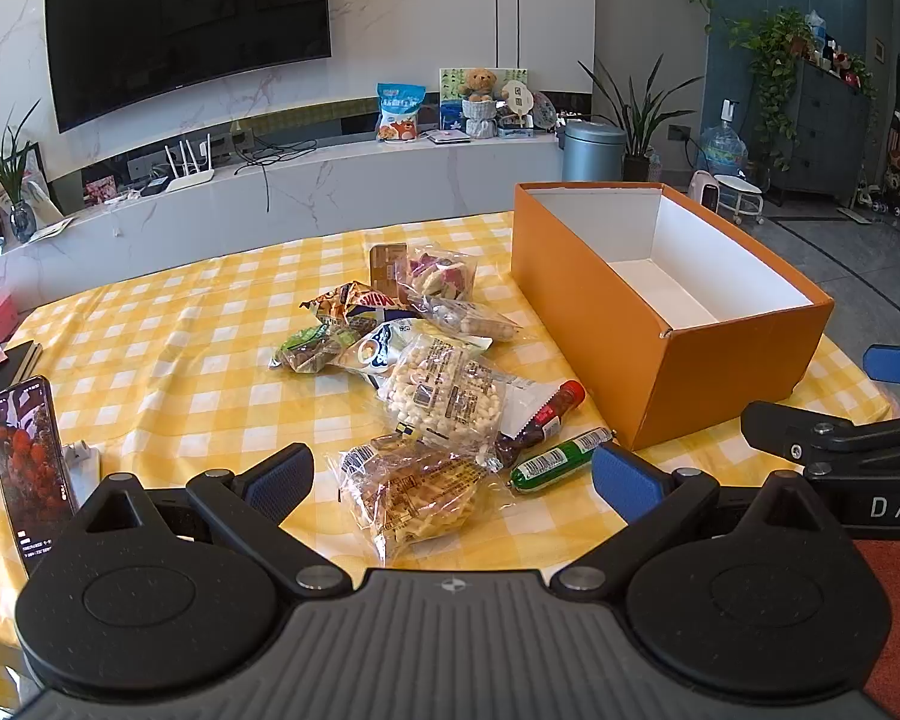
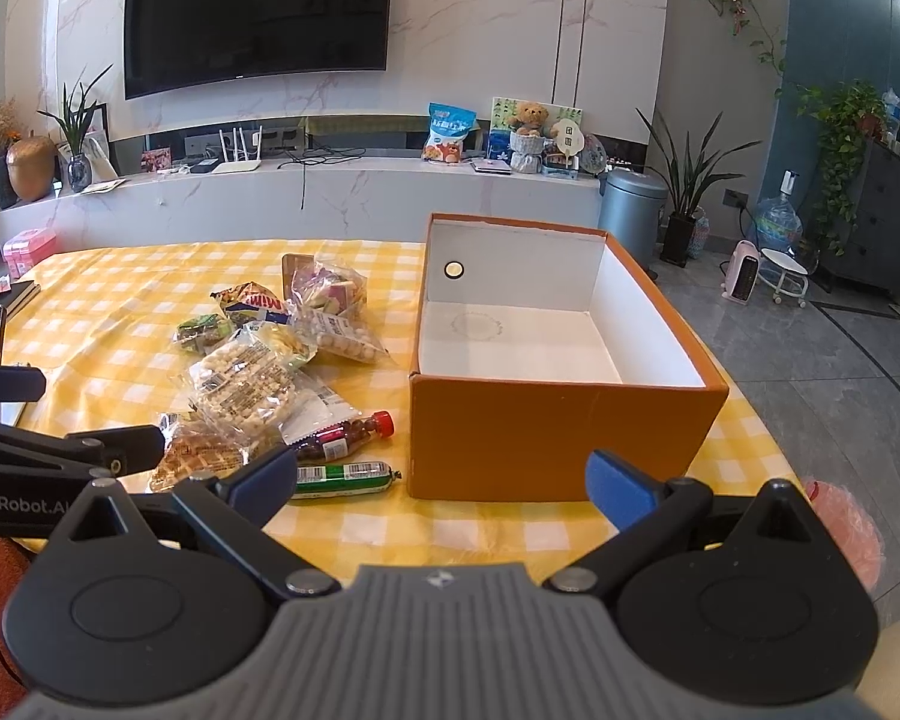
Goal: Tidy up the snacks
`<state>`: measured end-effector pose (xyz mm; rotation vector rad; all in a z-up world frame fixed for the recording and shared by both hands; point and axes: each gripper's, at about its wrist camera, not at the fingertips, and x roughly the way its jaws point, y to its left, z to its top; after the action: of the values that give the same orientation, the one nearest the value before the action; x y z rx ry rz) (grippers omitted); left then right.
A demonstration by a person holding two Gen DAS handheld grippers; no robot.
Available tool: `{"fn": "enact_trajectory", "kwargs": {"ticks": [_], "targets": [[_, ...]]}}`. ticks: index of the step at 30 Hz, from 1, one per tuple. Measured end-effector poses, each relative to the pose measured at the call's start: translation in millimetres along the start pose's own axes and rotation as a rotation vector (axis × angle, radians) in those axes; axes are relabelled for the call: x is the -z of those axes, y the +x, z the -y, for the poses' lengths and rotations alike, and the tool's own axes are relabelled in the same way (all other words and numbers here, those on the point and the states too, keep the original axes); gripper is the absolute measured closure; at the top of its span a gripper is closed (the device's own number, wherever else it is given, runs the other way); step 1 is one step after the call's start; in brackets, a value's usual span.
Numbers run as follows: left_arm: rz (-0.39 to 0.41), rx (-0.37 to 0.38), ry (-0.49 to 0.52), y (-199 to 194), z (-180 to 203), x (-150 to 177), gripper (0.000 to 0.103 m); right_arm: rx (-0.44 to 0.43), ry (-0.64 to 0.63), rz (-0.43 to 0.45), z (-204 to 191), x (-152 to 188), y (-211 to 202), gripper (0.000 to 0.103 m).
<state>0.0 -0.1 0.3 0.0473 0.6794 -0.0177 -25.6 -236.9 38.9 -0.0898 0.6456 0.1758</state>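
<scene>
Right wrist — waffle packet (image 2: 195,459) half-hidden

Yellow-and-white checked tablecloth (image 1: 180,360), open cardboard box (image 2: 561,432) orange outside and white within, green-wrapped sausage stick (image 2: 345,472), red-capped dark bottle (image 2: 345,435), blue finger pads (image 1: 624,483) on black grippers.

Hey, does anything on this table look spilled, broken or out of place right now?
Nothing looks spilled or broken. The snack packets lie in a loose overlapping heap on the yellow checked cloth, left of the empty orange box. A phone sits beside them.
</scene>
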Motion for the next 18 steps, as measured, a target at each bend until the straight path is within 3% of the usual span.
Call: {"fn": "enact_trajectory", "kwargs": {"ticks": [13, 18], "targets": [[0.001, 0.004, 0.001, 0.2, 0.6, 0.1, 0.0, 0.001, -0.001, -0.003, -0.3, 0.3, -0.1, 0.003], [0.047, 0.007, 0.013, 0.0, 2.3, 5.9, 0.0, -0.01, 0.01, 0.005, -0.6, 1.6, 1.9, 0.003]]}}
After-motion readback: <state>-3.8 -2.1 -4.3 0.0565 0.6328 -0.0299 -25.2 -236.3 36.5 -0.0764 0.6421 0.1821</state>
